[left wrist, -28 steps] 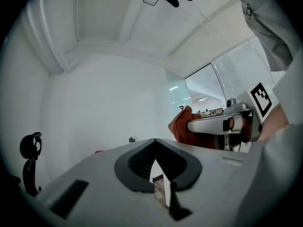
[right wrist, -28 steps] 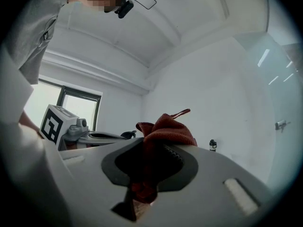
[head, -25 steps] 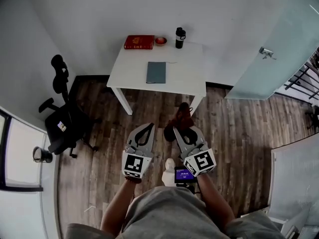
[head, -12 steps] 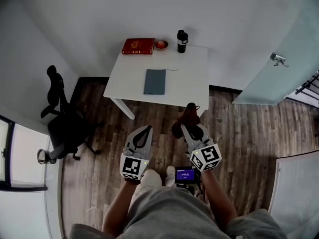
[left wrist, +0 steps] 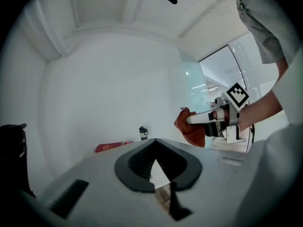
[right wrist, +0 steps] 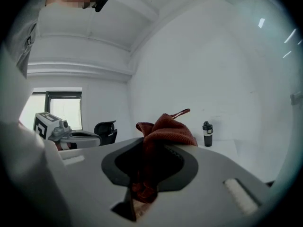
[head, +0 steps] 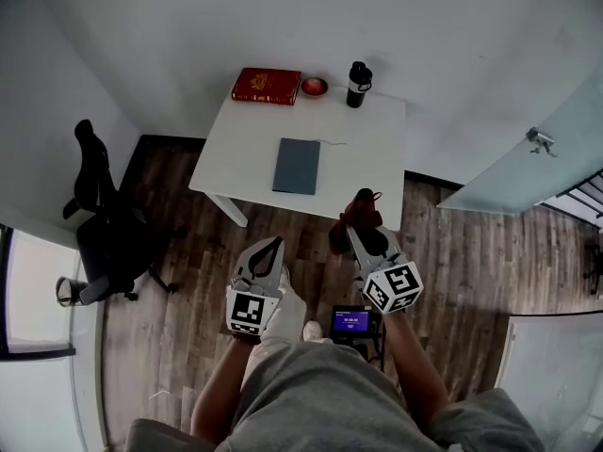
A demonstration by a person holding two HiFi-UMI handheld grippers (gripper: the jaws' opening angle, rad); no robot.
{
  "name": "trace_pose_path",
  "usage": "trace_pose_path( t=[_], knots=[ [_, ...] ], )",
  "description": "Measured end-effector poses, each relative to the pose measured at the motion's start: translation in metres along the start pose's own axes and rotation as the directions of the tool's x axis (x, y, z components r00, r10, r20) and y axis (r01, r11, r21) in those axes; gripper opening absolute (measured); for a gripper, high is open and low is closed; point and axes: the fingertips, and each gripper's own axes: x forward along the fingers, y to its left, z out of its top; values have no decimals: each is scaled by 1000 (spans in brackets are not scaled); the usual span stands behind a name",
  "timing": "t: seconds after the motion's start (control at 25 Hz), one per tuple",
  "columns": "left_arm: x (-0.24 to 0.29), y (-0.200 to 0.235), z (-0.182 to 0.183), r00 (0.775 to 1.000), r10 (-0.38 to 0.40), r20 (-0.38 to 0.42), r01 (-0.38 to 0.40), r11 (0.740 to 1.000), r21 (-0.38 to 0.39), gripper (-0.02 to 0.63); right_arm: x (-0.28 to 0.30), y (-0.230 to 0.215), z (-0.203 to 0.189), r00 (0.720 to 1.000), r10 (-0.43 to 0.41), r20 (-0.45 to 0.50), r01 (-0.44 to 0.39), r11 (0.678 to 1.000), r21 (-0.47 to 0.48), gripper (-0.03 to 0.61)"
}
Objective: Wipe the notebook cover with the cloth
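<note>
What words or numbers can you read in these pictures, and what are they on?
No text reads clearly.
Red book: gold print on the cover, too small to read.
Small screen at the person's waist: glowing figures, too blurred to read.
Left marker cube, right marker cube: black-and-white patterns, no words.

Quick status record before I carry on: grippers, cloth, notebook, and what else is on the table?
left gripper: shut, empty, over the floor short of the table
right gripper: shut on the cloth, near the table's front edge
cloth: red-brown, bunched between the jaws
notebook: grey, closed, flat mid-table, nothing touching it
other items: red book, small bowl, bottle along the far edge
</note>
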Motion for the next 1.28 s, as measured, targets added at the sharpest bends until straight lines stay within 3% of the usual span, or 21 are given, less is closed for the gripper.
trace_pose_path(
  t=[0.28,0.48,0.8,1.0,1.28],
  knots=[
    [70,72,-21,999,-35,-20,35,999,41,0,94,-37,22,998,-4,-61,4,1000,-12,78],
    [102,115,-47,996,-73,-55,73,997,-14,11,161,-54,20,992,-19,-124,17,1000,-19,78],
    [145,143,-118,966,-198,-163,200,980,-7,54,243,-67,-3,974,-15,-226,-8,995,-100,78],
    [162,152,-152,946,-216,-240,216,976,-27,58,287,-86,-27,951,42,-305,-81,990,-116,80],
    [180,166,-203,915,-205,-348,190,979,-77,78,359,-109,-71,897,139,-419,-221,963,-155,80]
  ],
)
